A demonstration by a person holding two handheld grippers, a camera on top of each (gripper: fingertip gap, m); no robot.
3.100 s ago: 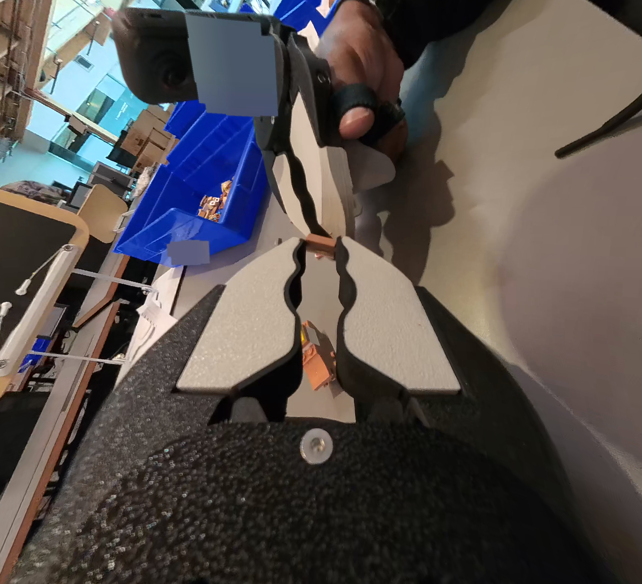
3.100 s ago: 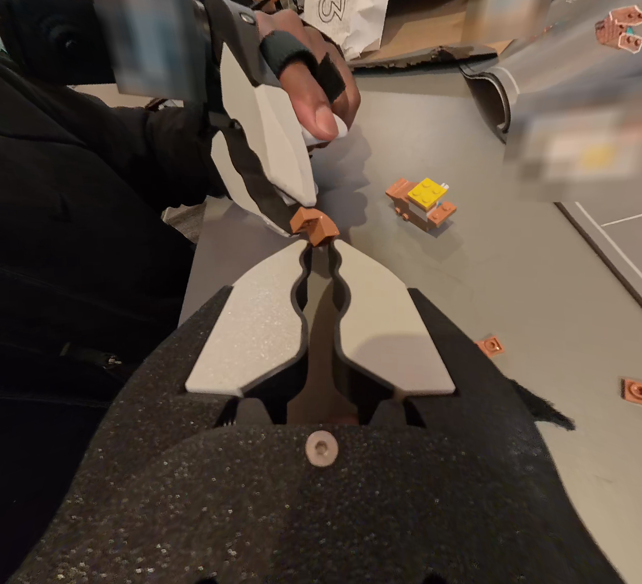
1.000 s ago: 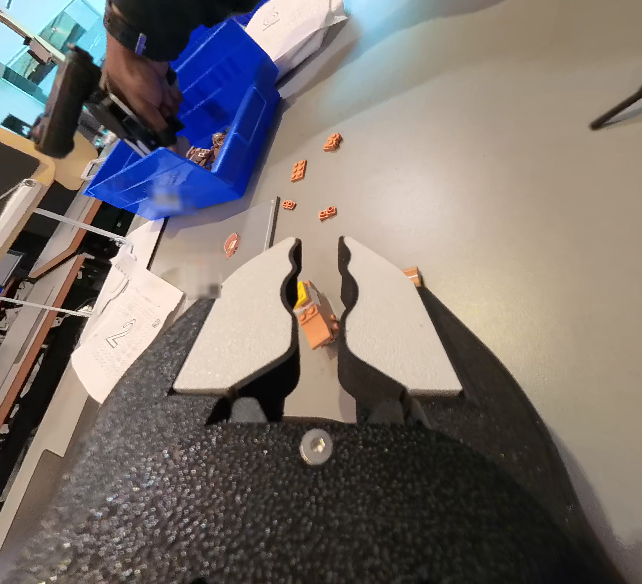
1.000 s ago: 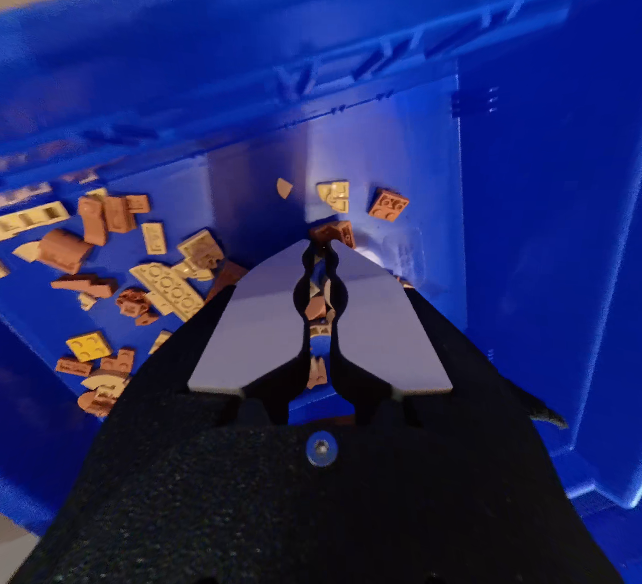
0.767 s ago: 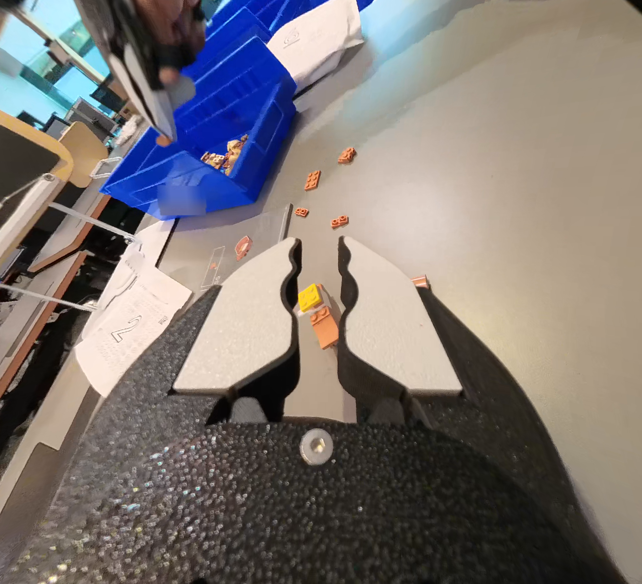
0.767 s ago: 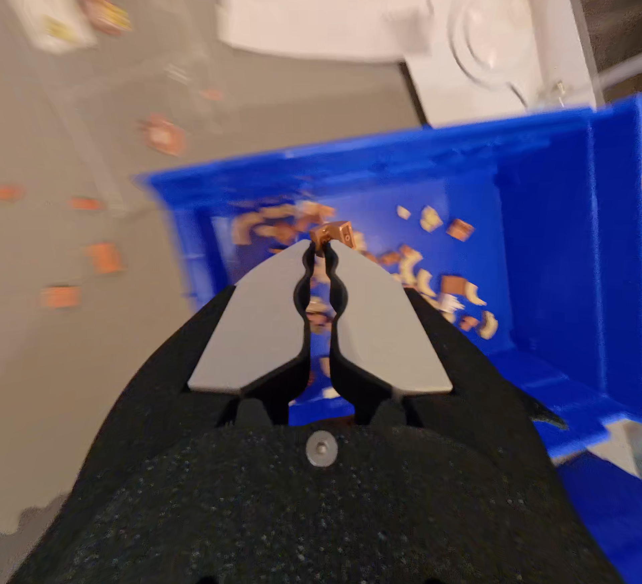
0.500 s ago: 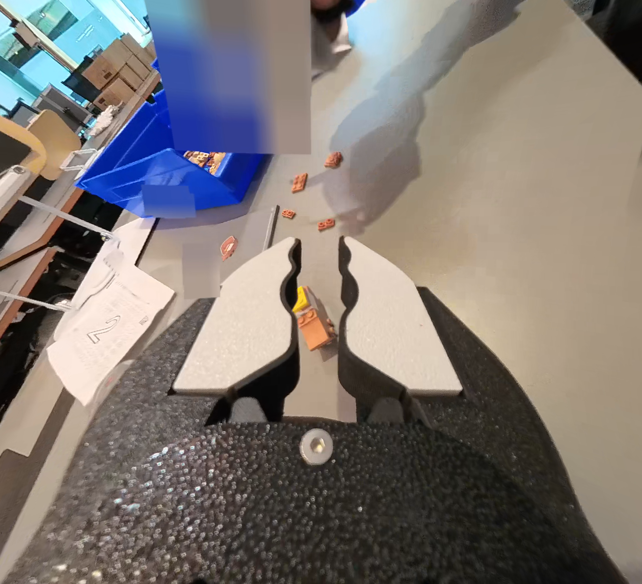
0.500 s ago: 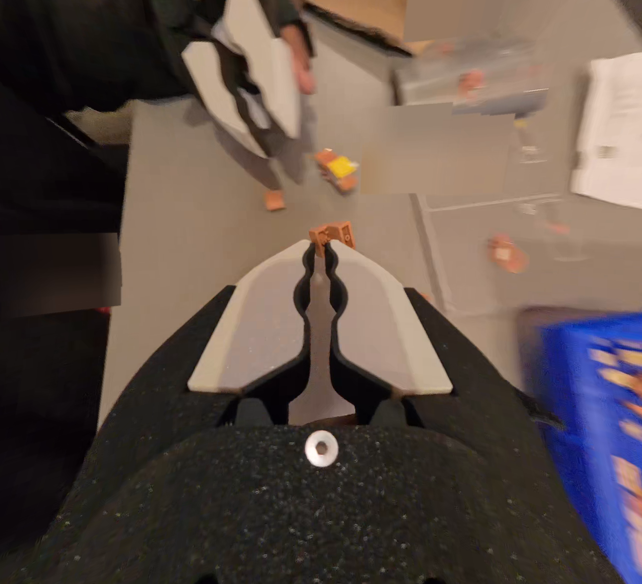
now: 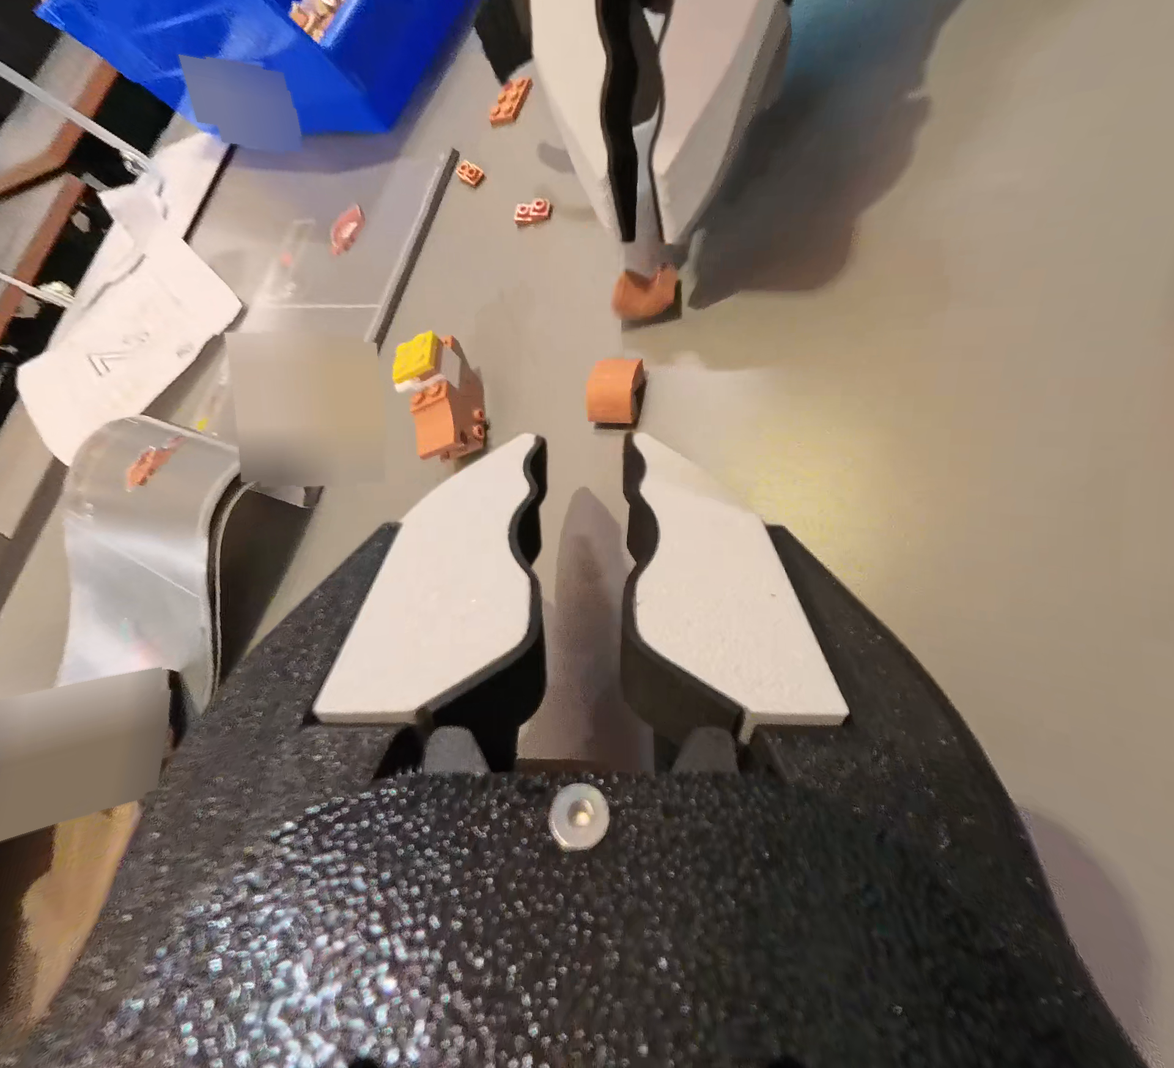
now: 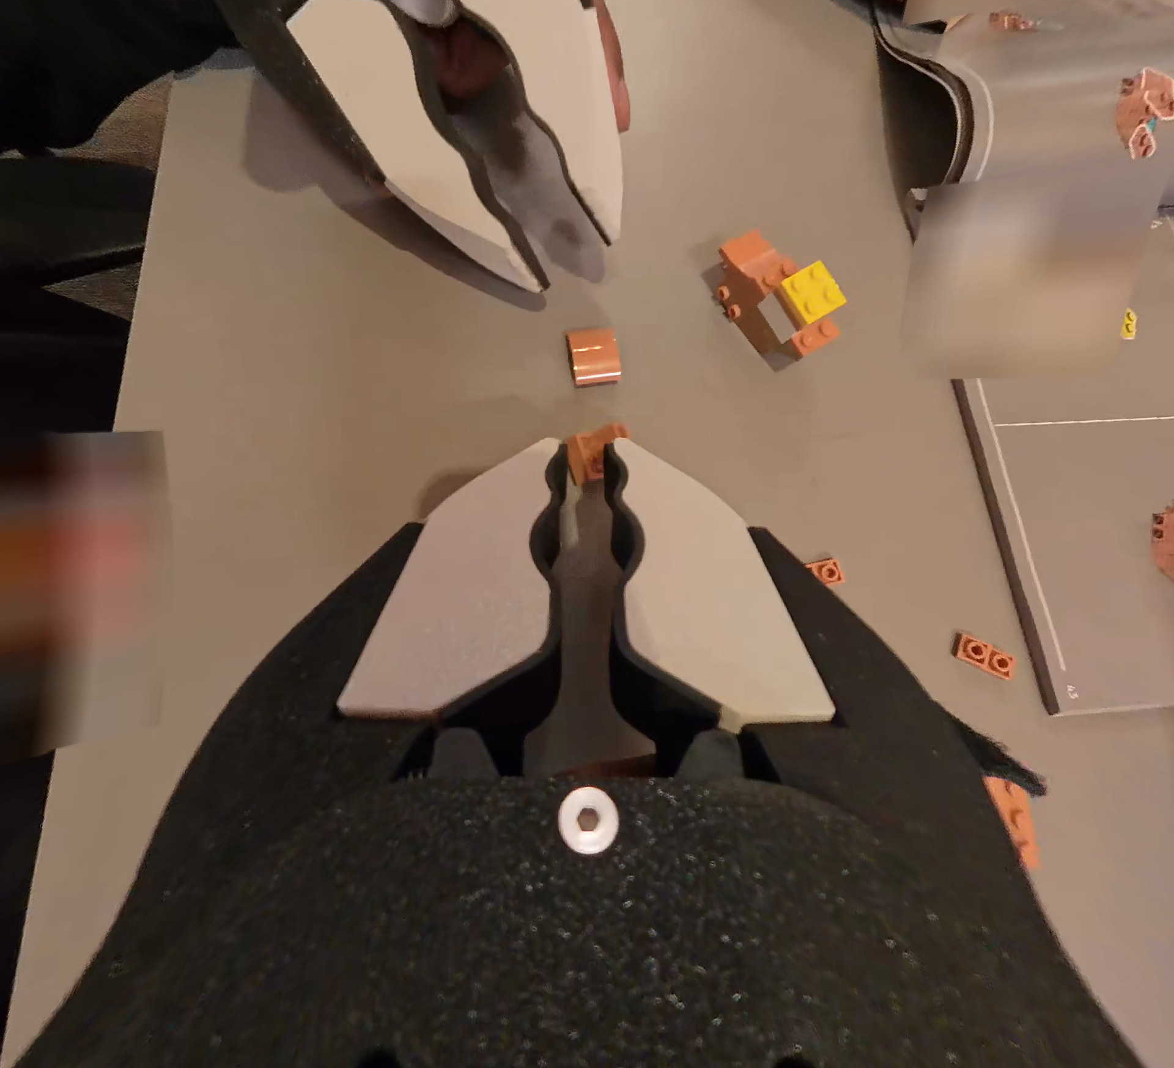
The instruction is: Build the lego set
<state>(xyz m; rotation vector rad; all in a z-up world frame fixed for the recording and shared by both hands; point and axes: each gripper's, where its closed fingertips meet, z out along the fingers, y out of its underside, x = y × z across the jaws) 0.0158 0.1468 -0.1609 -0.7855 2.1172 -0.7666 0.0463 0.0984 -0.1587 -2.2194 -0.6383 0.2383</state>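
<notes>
Right gripper [image 10: 587,453] pinches a small orange brick [image 10: 594,448] between its fingertips. Left gripper [image 9: 584,453] sits open and empty over the matte grey bench [image 9: 889,338]. A curved orange brick [image 9: 613,389] lies just ahead of it.

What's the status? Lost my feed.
Left gripper open, empty. Right gripper shut on small brown brick. Curved brown brick loose on table between them.

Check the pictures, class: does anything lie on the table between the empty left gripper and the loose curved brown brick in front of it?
Nothing visible does. The left gripper is open, and bare grey table separates it from the curved brown brick.
</notes>
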